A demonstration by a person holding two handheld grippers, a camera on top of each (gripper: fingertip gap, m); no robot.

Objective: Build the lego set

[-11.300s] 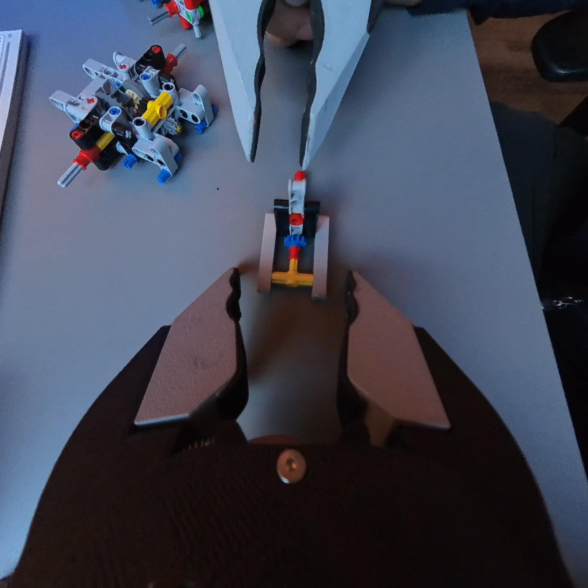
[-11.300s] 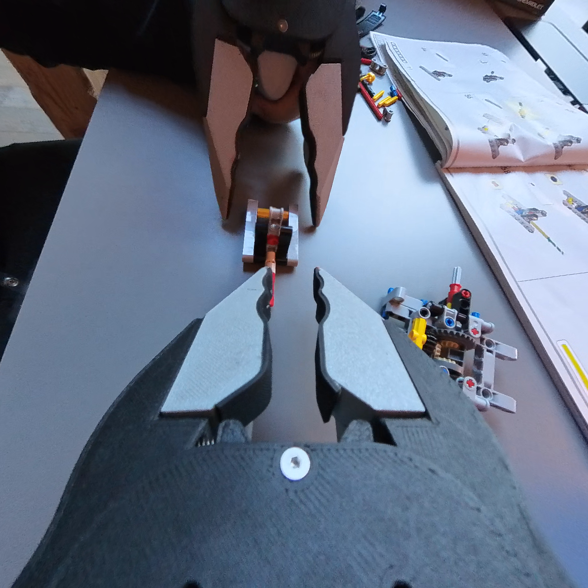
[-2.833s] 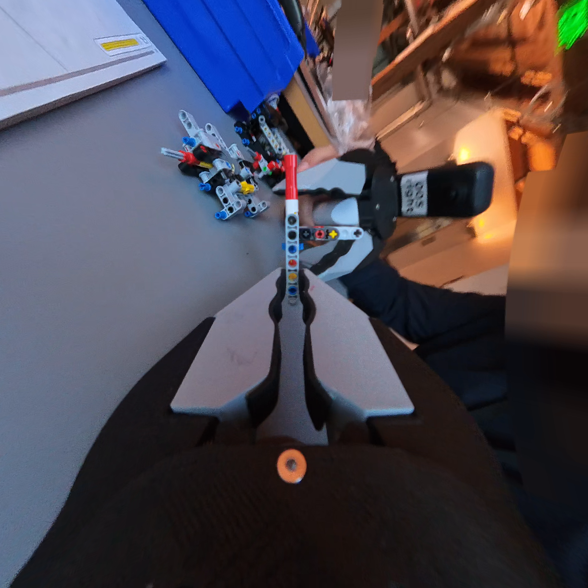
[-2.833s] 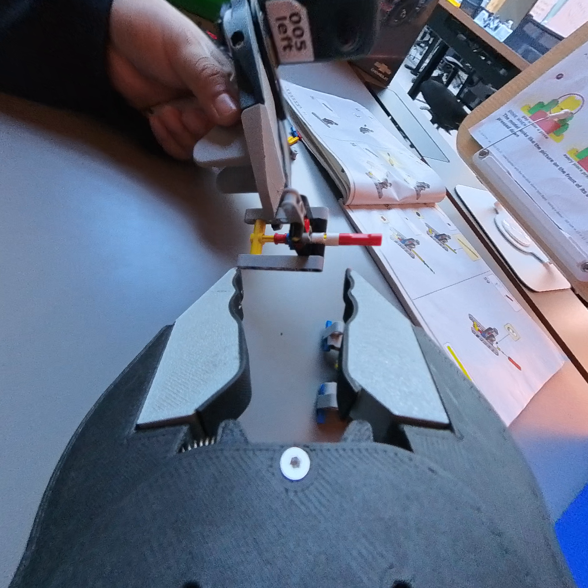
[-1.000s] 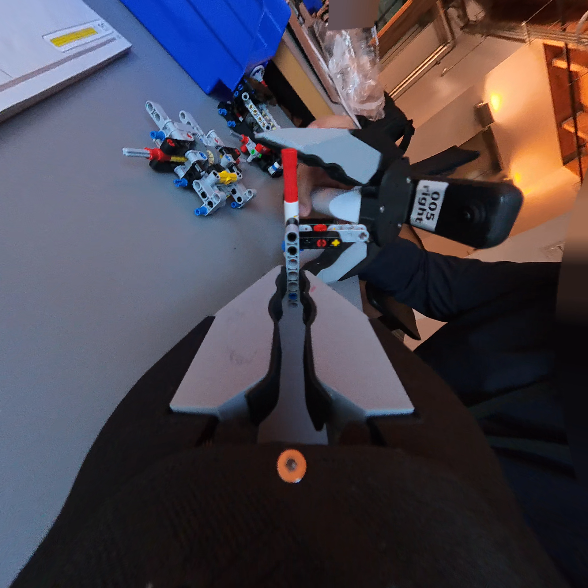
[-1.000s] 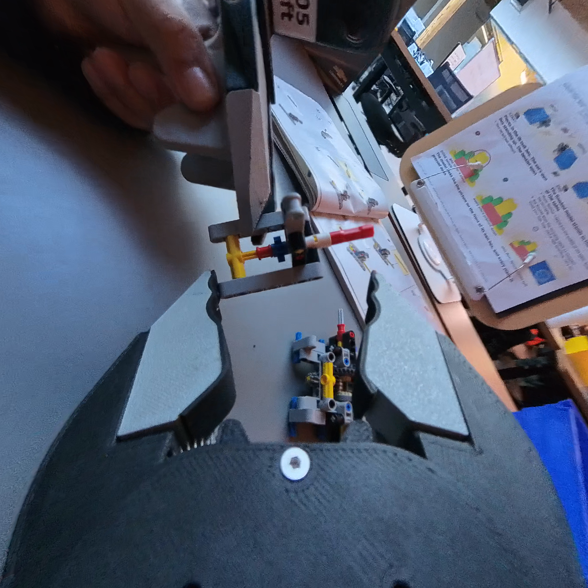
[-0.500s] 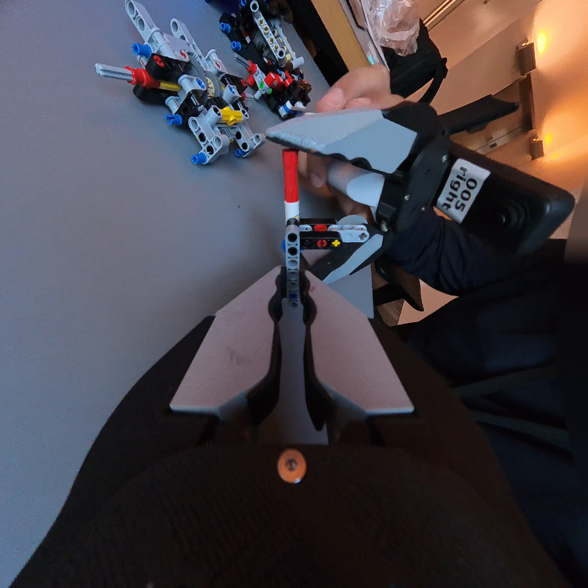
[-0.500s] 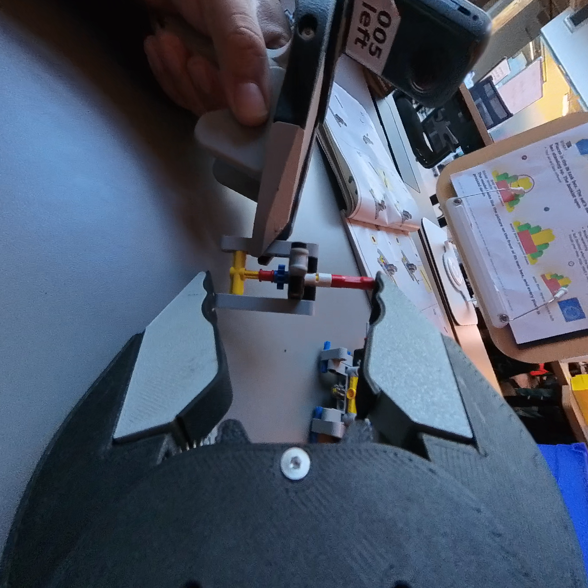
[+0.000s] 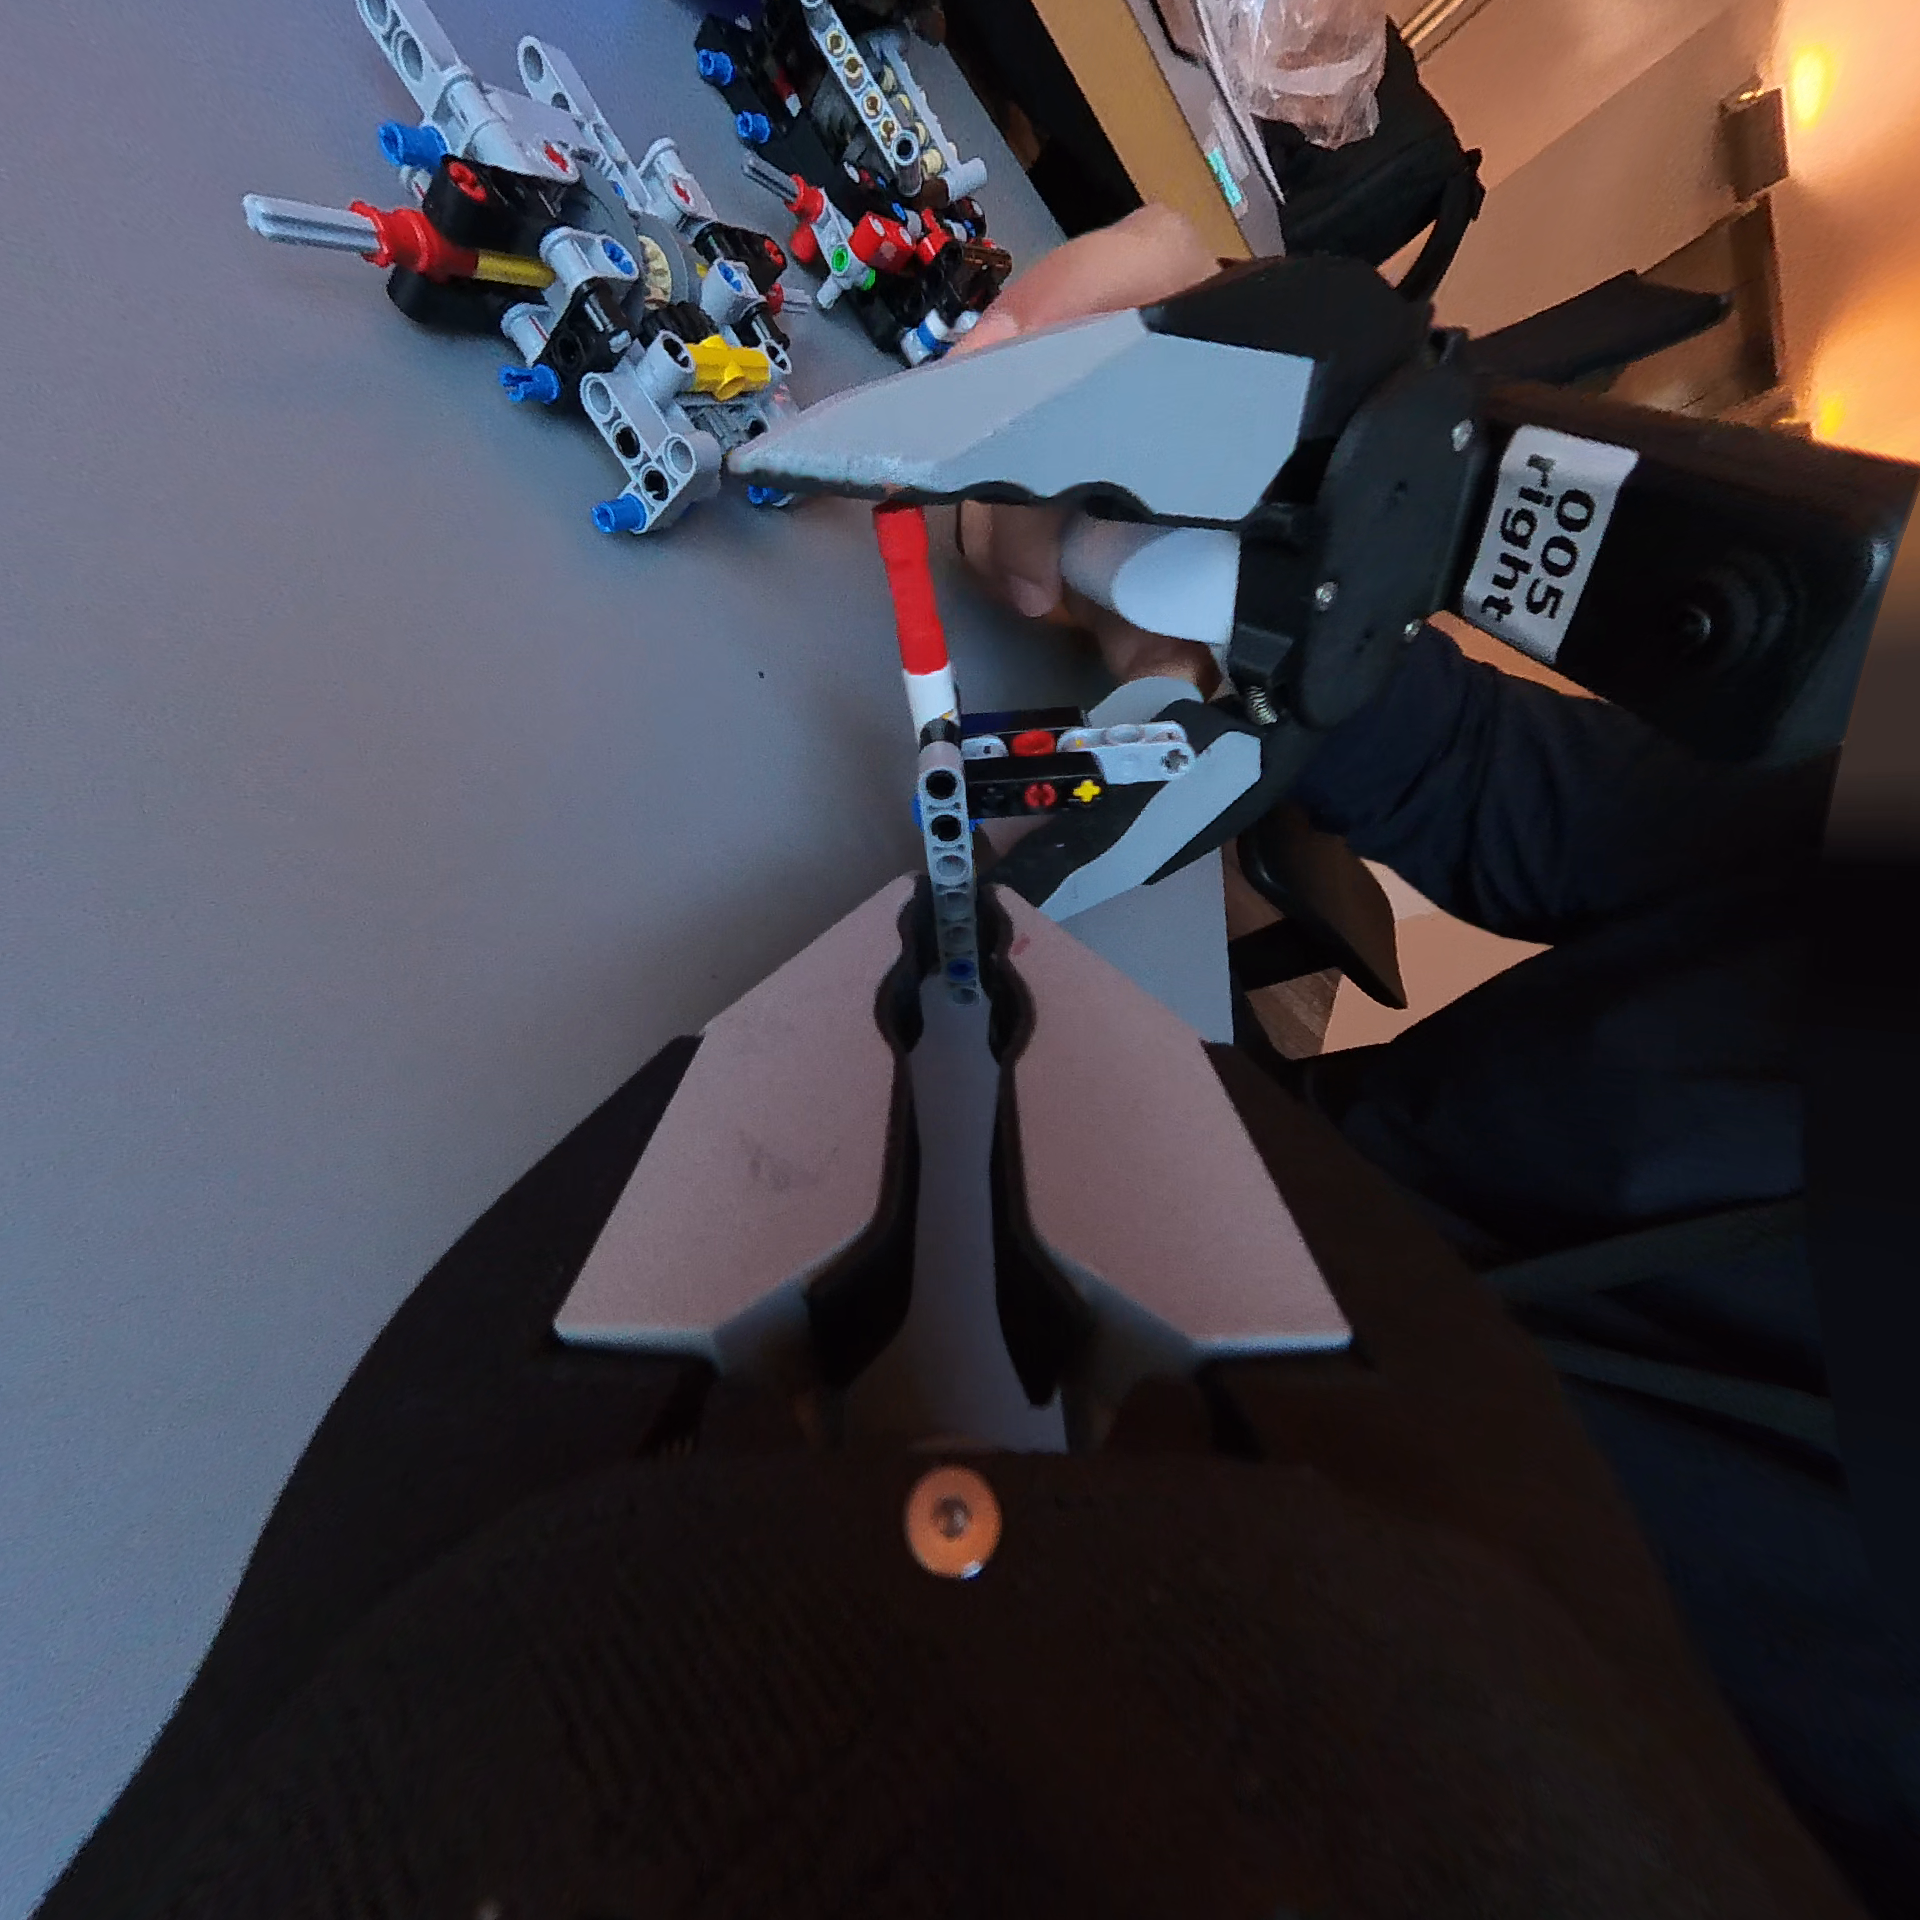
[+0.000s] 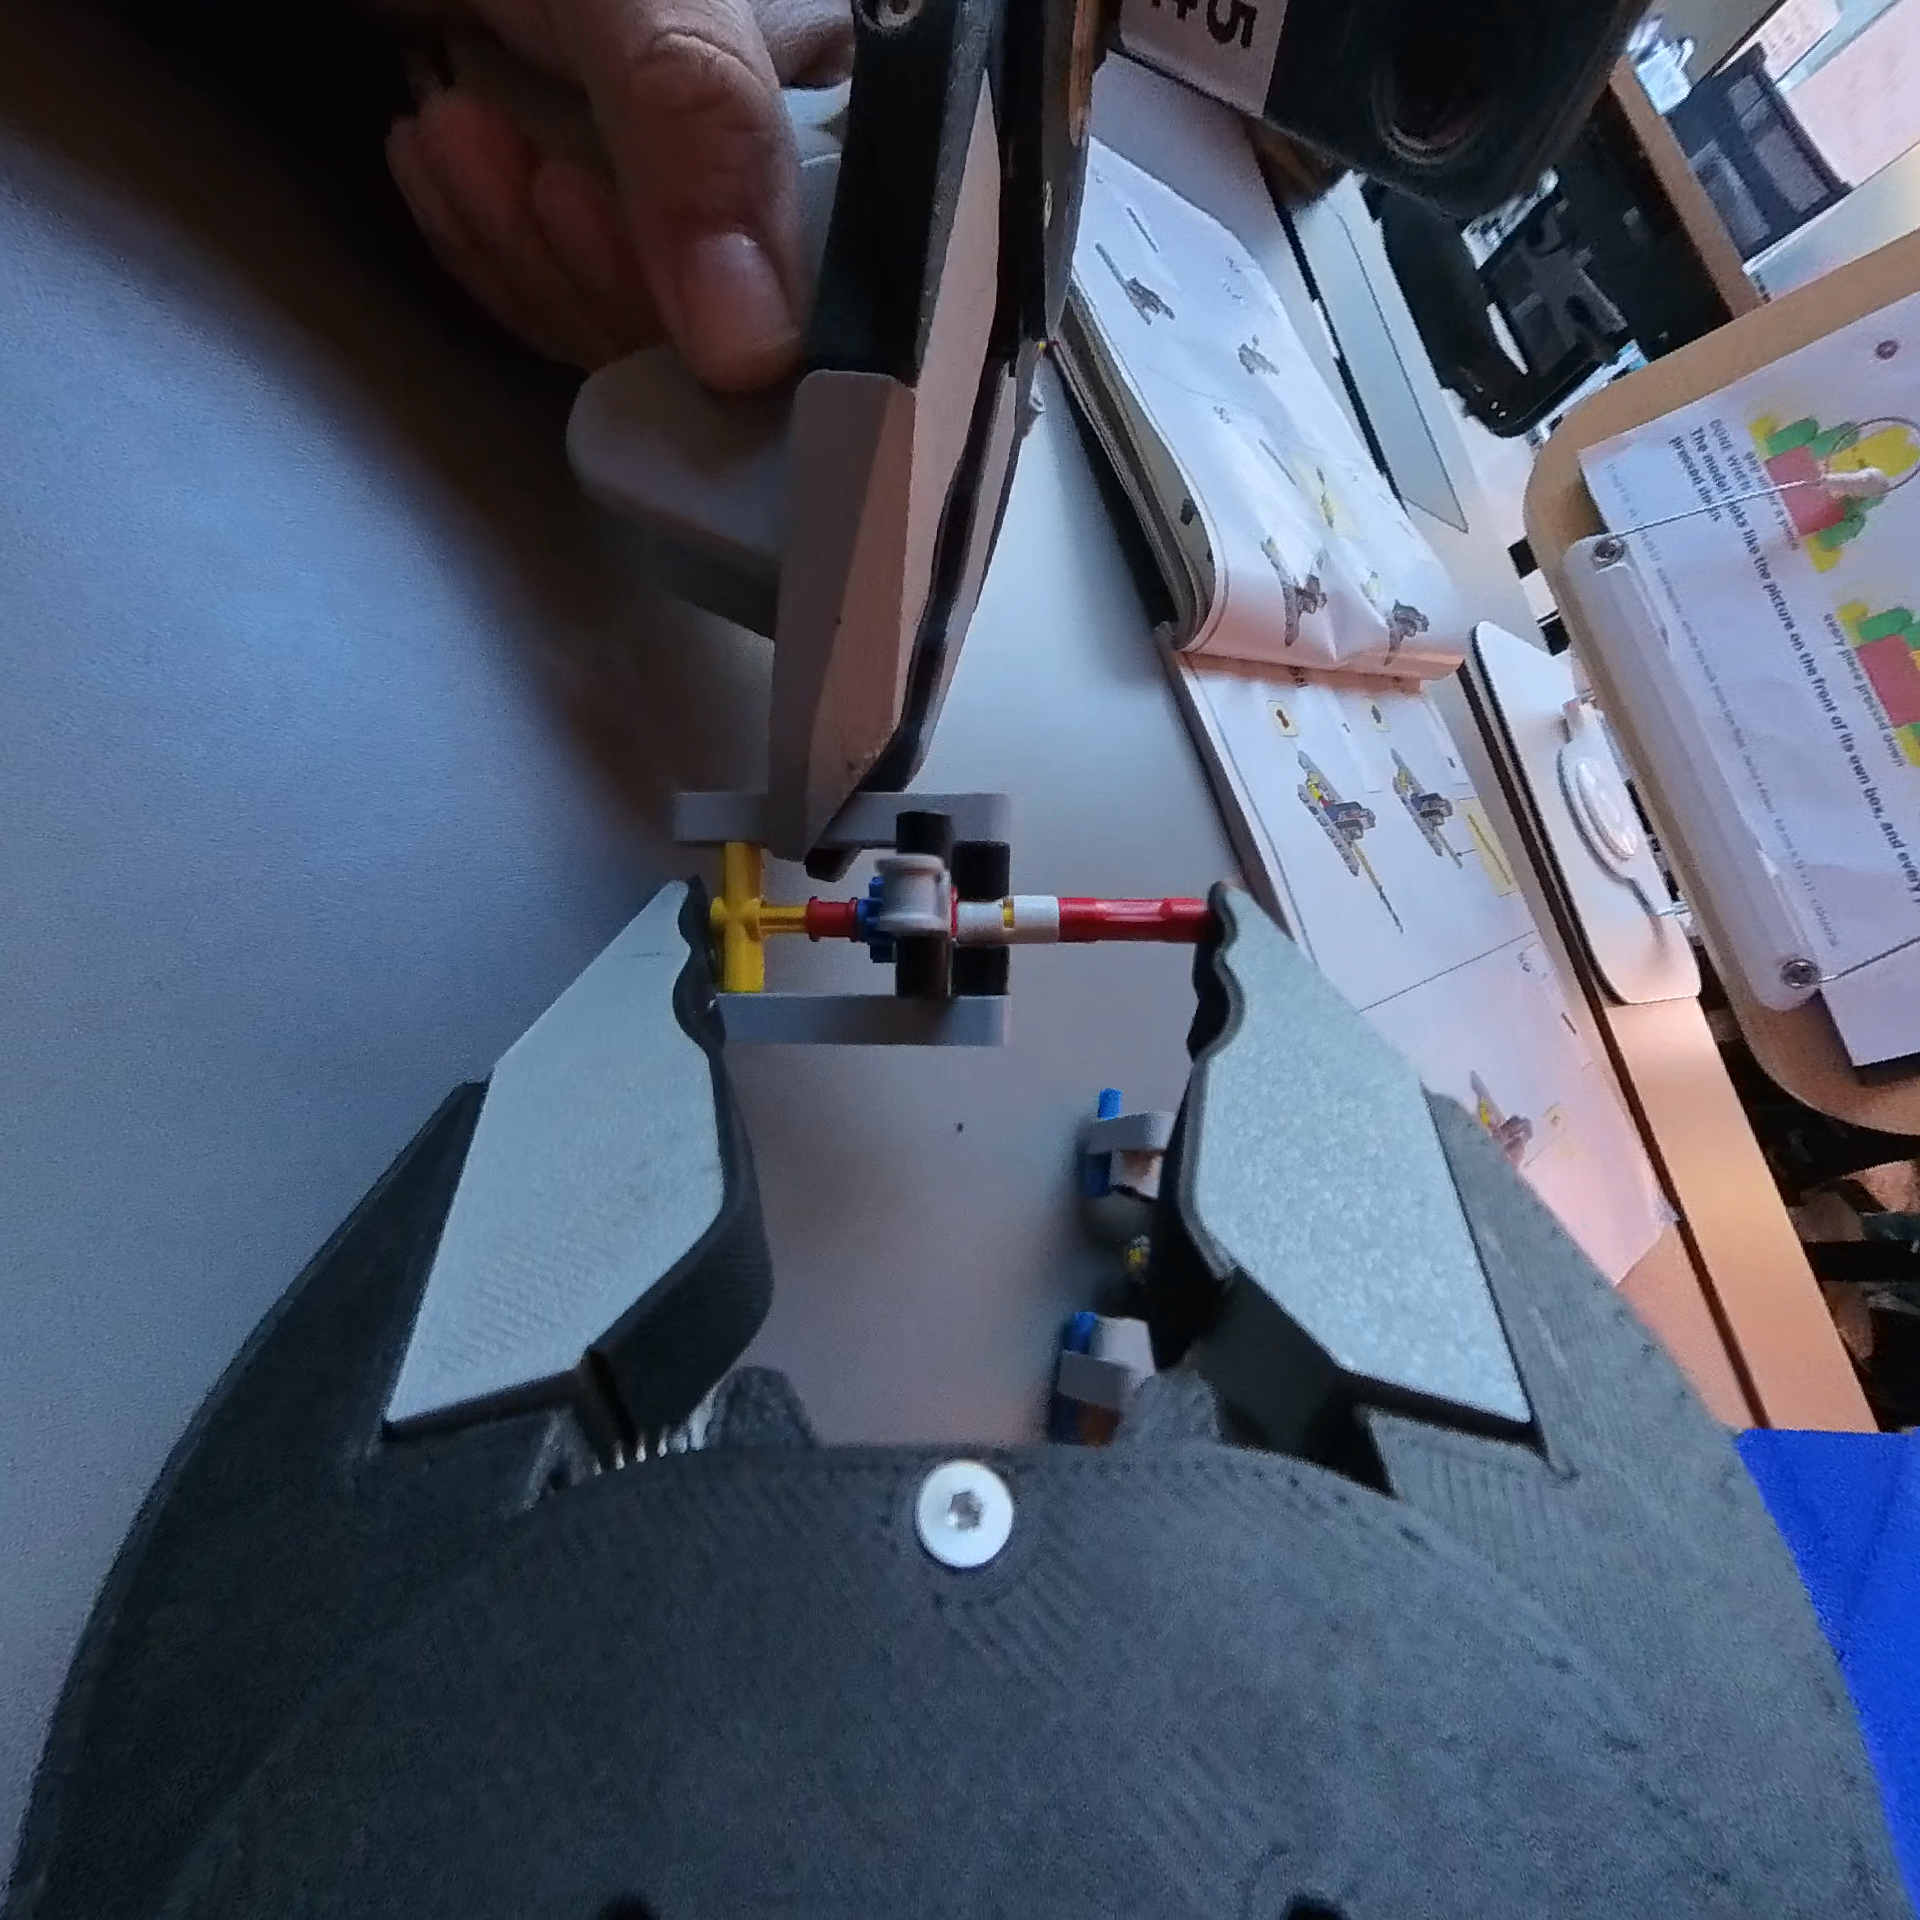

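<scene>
My left gripper is shut on the grey beam of a small brick assembly and holds it above the grey table. The red axle sticks out of the assembly's far end. In the right wrist view the left gripper comes from above, clamped on the upper grey beam. My right gripper spans the assembly lengthwise. One pad touches the yellow connector, the other the tip of the red axle. The left wrist view shows the right gripper touching both ends.
A larger brick assembly and a second pile of parts lie on the table beyond. An open instruction booklet and a clipboard with a printed sheet lie to the right. A blue bin is at the right edge. Less than 4 cm separates the two grippers' tips.
The left gripper has kept its hold on the lifted assembly. The right gripper's jaws narrowed a little and its pads came onto the yellow connector and the red axle tip.
</scene>
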